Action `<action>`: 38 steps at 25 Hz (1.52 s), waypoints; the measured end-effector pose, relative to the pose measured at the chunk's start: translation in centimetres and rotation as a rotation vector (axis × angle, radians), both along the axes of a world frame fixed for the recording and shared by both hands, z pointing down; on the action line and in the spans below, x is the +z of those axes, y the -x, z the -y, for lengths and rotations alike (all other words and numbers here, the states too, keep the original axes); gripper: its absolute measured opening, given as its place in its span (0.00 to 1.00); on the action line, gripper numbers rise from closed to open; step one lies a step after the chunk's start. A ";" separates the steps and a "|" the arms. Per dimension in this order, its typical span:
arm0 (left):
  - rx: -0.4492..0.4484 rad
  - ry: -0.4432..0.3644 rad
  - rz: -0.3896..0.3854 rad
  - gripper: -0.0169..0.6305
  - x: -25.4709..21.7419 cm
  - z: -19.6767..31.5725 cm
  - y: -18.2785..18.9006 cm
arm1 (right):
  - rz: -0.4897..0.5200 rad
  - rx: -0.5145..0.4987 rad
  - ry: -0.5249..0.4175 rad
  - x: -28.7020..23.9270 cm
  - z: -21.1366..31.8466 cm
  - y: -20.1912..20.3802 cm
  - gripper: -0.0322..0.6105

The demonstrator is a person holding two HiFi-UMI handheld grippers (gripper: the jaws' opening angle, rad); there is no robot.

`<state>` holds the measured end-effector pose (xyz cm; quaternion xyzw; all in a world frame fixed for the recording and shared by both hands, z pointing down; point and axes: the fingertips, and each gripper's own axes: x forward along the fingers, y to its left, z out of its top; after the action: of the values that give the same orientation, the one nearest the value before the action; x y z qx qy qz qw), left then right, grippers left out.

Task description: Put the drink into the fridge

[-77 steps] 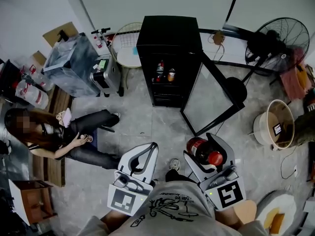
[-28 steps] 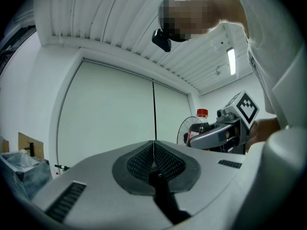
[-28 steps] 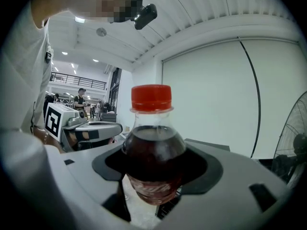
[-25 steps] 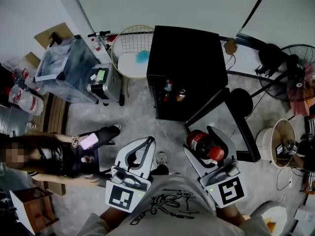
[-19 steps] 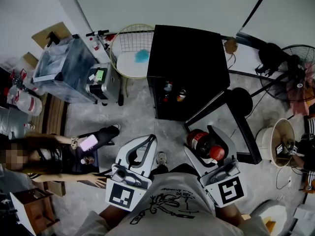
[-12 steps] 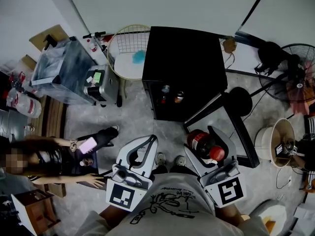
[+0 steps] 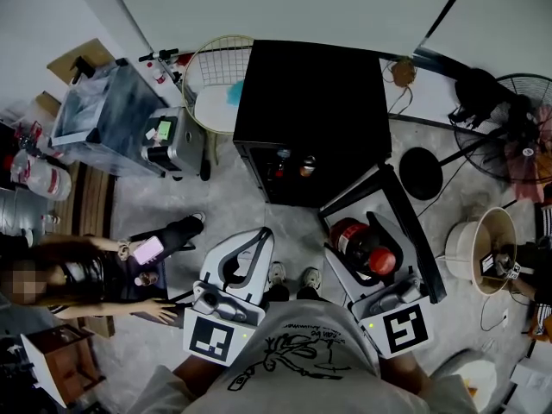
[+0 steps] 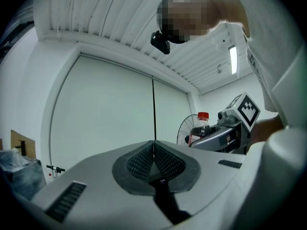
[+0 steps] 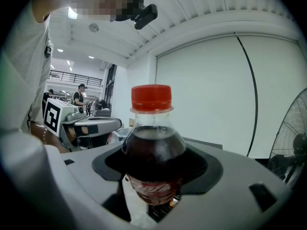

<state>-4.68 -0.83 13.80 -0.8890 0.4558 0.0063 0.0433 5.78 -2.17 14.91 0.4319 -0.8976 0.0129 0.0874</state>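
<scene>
The right tongs (image 7: 355, 235) pinch a cola bottle (image 9: 152, 147) near the open black fridge (image 7: 306, 110); the left tongs (image 8: 154, 153) are pressed together, empty

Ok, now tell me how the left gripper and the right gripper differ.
The left gripper has its jaws shut together on nothing; the right gripper is clamped around a cola bottle with a red cap. In the head view, the left gripper shows against bare floor, the right gripper against the fridge's open door. Both are white and point toward the fridge.
</scene>
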 end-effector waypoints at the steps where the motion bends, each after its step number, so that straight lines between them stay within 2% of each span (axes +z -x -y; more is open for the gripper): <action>1: 0.000 0.003 0.003 0.06 0.2 0.1 0.0 | 0.000 0.001 0.002 0.1 0.2 0.0 0.53; 12: 0.019 0.032 0.024 0.06 2.7 1.1 0.2 | -0.017 0.007 0.037 3.0 1.2 0.3 0.53; 30: 0.039 0.052 0.038 0.06 8.4 1.5 -1.3 | -0.031 0.037 0.097 9.7 1.2 -0.8 0.53; 38: 0.052 0.063 0.054 0.06 11.1 2.8 -0.6 | -0.044 0.039 0.116 12.7 2.3 0.1 0.53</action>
<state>-4.08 -3.61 24.90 -0.9012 0.4313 -0.0311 0.0275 5.71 -4.45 27.59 0.4438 -0.8846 0.0571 0.1315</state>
